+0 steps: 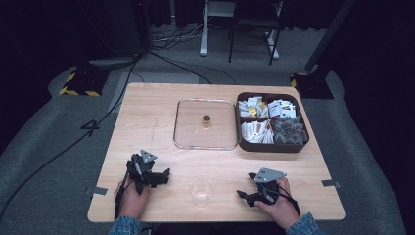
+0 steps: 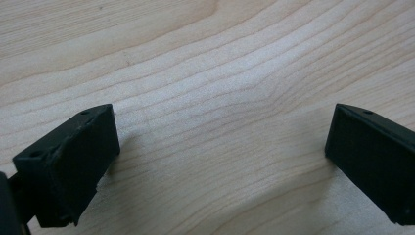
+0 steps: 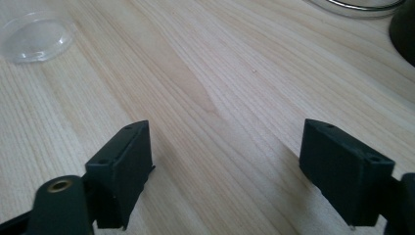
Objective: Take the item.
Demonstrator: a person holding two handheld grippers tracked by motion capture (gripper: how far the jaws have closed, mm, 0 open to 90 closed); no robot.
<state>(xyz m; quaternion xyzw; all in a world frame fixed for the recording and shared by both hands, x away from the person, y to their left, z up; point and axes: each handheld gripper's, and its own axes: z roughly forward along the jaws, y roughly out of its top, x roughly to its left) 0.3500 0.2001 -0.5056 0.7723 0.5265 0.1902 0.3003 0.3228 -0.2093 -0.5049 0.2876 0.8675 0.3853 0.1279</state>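
A clear plastic cup (image 1: 201, 191) stands near the front edge of the wooden table (image 1: 151, 122), between my two grippers. My left gripper (image 1: 159, 177) rests to its left, held in a hand, jaws wide apart over bare wood (image 2: 220, 137). My right gripper (image 1: 243, 196) rests to the cup's right, also open with nothing between its jaws (image 3: 225, 156). The cup's base (image 3: 34, 34) shows at the upper left of the right gripper view. A square glass lid (image 1: 205, 123) with a small brown knob (image 1: 206, 118) lies flat mid-table.
A dark brown divided box (image 1: 271, 145) with several packets and sachets sits at the right of the lid. The lid's rim (image 3: 362, 7) and the box's corner (image 3: 403, 29) show in the right gripper view. Cables and stands lie on the floor behind the table.
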